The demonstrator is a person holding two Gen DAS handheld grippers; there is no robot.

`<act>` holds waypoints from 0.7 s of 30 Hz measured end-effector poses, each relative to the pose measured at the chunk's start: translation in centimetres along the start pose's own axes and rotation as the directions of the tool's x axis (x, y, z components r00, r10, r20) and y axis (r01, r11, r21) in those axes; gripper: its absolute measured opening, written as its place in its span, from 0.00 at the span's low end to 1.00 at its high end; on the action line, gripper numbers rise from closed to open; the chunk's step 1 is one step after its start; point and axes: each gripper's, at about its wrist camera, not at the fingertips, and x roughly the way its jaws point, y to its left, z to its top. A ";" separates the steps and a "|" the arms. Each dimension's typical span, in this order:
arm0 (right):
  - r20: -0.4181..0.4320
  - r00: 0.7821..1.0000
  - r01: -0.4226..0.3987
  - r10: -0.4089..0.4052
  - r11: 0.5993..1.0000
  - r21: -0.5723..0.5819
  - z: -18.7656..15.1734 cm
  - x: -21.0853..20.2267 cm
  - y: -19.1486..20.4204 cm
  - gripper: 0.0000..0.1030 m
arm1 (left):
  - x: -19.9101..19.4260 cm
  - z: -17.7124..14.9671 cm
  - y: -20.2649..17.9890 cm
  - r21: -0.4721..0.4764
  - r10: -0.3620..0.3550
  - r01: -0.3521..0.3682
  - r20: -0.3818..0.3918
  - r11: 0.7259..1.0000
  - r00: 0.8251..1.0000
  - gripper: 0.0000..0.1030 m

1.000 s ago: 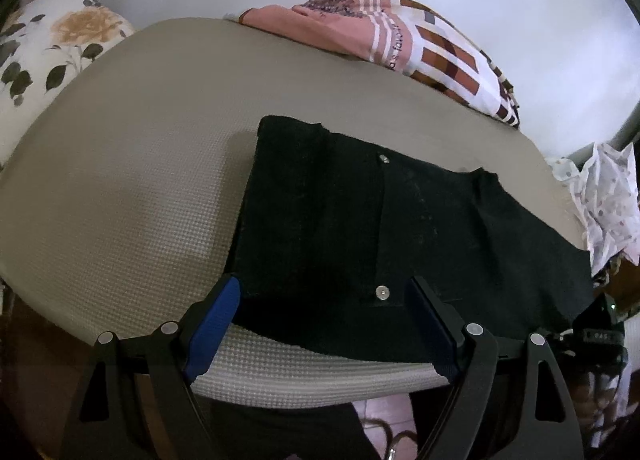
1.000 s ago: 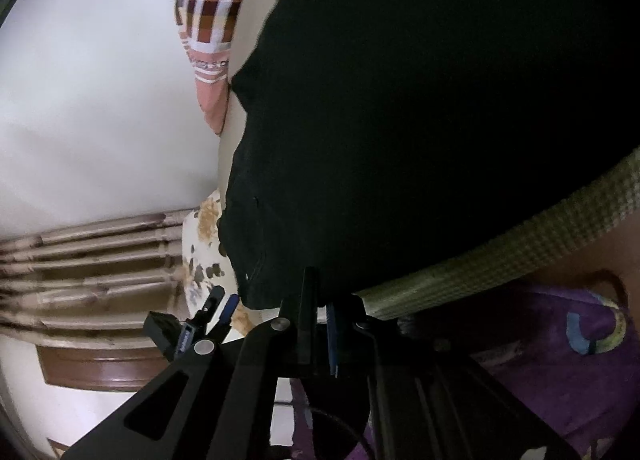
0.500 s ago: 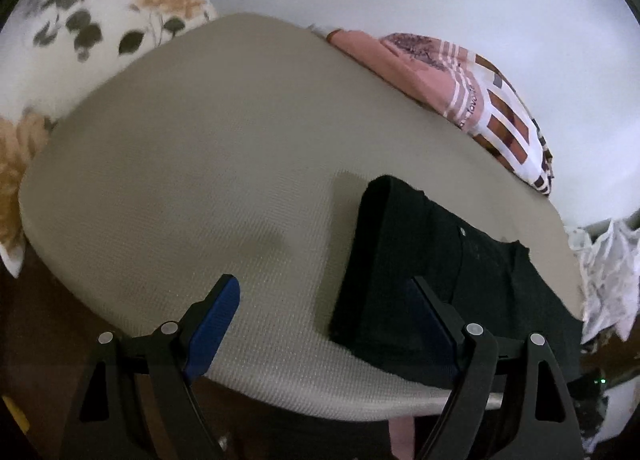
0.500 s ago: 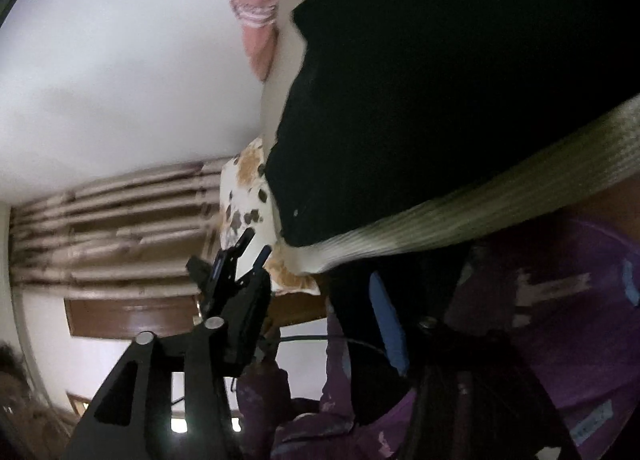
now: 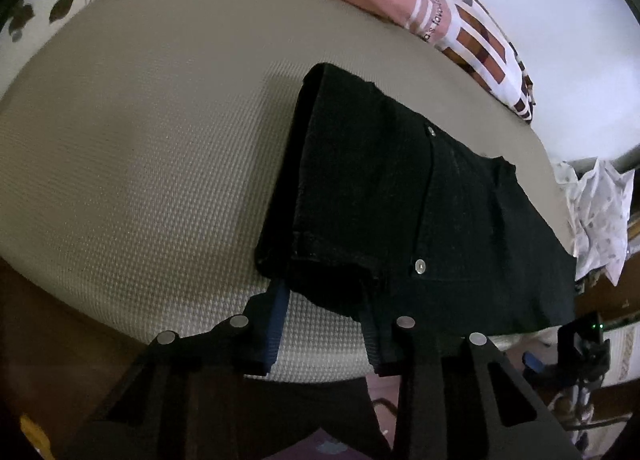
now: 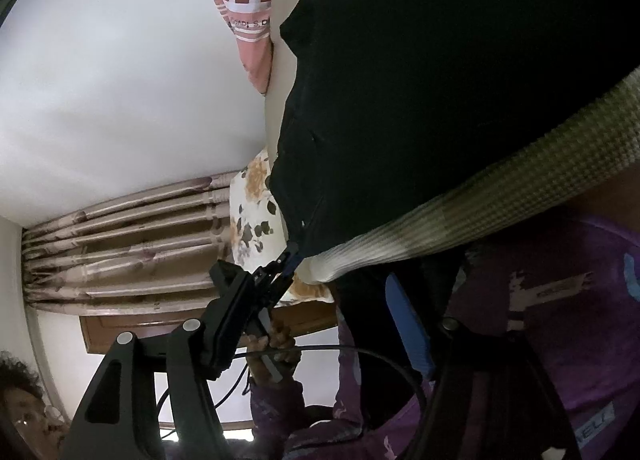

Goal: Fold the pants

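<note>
Left claw (image 5: pixel 322 300) closing around pants (image 5: pixel 400 199) corner

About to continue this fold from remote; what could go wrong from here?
The left tool is closing on the near corner of the black pants; it may catch only the top layer, so the fold could splay. The pants lie close to the pad's front edge and could slide off. The right tool is opening, empty.

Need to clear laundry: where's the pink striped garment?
In the left wrist view, the pink striped garment lies at the far edge of the beige mat, beyond the black pants, against the white wall.
</note>
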 end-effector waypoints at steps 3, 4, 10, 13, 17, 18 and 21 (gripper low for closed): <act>0.008 1.000 -0.002 0.002 1.000 0.012 0.0 0.1 -0.1 0.66 | -0.2 0.6 0.1 -0.016 -0.008 0.008 0.019 1.000 1.000 0.31; 0.010 1.000 -0.002 0.002 1.000 0.013 0.0 0.0 -0.2 0.67 | -0.6 0.8 -0.3 0.002 0.002 -0.002 0.038 1.000 0.999 0.30; 0.013 1.000 -0.008 0.008 0.999 0.041 0.2 -0.1 -0.8 0.69 | 0.7 0.9 -0.5 0.056 0.056 -0.057 0.024 0.997 0.998 0.29; 0.020 1.000 -0.019 0.018 0.999 0.036 0.3 -0.3 -0.7 0.70 | 0.7 0.7 -0.6 0.074 0.059 -0.062 0.042 0.995 0.997 0.30; 0.013 0.999 -0.036 0.036 0.999 0.017 0.5 -0.6 -0.3 0.71 | 0.5 0.3 -1.5 0.102 0.119 -0.125 0.070 0.987 0.991 0.38; 0.017 0.999 -0.042 0.042 0.999 0.015 0.5 -0.8 -0.2 0.71 | 0.3 0.4 -1.6 0.098 0.139 -0.146 0.078 0.984 0.987 0.48; 0.041 0.997 -0.058 0.059 0.998 -0.016 0.9 -1.8 0.6 0.71 | -1.7 0.8 -2.7 0.111 0.255 -0.277 0.178 0.954 0.950 0.56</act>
